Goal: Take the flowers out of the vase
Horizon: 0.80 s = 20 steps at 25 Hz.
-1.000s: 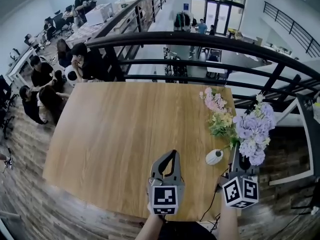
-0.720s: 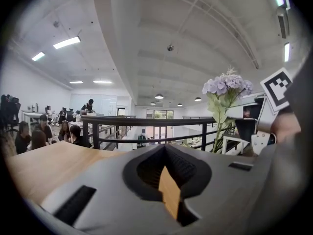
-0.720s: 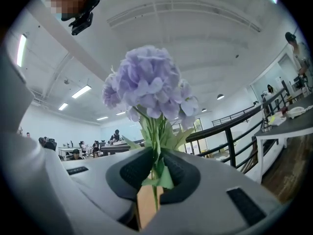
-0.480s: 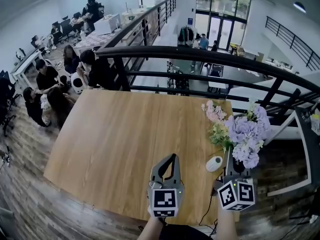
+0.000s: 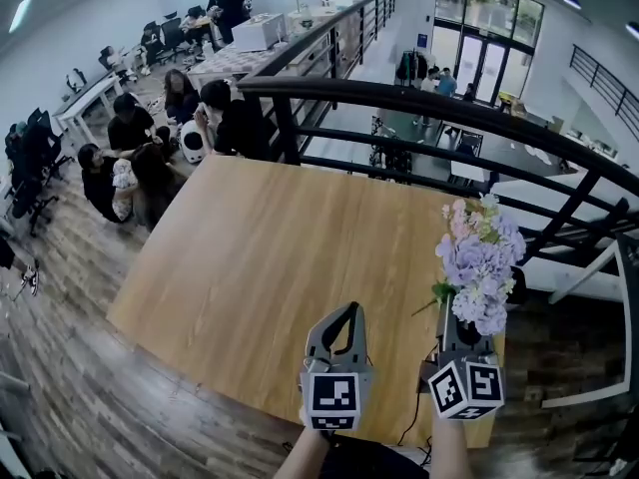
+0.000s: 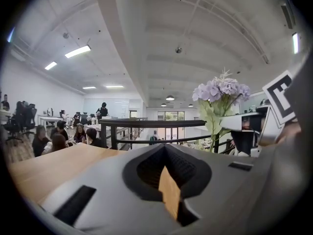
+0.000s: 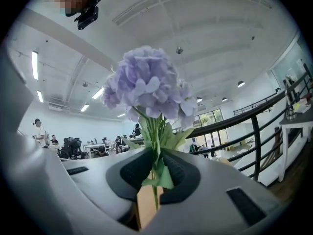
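Flowers (image 7: 146,84) stand in the right claw (image 7: 155,177), above the table (image 5: 260,257).

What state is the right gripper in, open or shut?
Shut on the purple hydrangea: the right gripper has its jaws pinching the green stalk, with the blooms upright above them.

Lilac flower bunch (image 5: 477,272), upright, aloft

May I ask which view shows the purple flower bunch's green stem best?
The right gripper view: the green stem runs close up between the right gripper's fingers. The head view shows mainly the blooms from above; the left gripper view shows blooms and stem sideways, farther off.
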Available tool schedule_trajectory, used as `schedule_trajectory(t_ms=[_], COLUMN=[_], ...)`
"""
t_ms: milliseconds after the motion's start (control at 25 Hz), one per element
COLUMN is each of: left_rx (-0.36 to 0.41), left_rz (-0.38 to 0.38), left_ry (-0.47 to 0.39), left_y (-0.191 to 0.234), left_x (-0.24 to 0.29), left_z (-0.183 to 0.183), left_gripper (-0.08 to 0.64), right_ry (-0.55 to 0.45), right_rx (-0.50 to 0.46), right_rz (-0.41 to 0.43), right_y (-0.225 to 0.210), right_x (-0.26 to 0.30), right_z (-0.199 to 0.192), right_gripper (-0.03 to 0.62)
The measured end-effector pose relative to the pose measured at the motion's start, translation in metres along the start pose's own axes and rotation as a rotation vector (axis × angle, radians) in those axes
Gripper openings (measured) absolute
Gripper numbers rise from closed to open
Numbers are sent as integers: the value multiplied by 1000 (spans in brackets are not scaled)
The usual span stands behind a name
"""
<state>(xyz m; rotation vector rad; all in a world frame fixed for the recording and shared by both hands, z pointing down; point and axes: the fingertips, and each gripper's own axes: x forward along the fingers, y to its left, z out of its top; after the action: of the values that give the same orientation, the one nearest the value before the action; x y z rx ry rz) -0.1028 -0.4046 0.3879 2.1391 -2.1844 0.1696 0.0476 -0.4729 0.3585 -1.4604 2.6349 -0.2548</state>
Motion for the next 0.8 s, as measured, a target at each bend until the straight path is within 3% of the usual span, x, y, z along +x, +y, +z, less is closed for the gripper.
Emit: schedule_trajectory(t_ms=[360,800], left_rx=[-17,-46], left_rz=[50,61], left_ry=[27,78], left_y=[27,34], left_x=[-11,-8], left_z=[-14,-39], left_gripper=[32,32], right_ry=[77,165], right_rx=[13,6], right_rz=[68,85], right_y=[37,42], right_x=[11,13], right_z=[-36,-71], right_gripper=[43,43])
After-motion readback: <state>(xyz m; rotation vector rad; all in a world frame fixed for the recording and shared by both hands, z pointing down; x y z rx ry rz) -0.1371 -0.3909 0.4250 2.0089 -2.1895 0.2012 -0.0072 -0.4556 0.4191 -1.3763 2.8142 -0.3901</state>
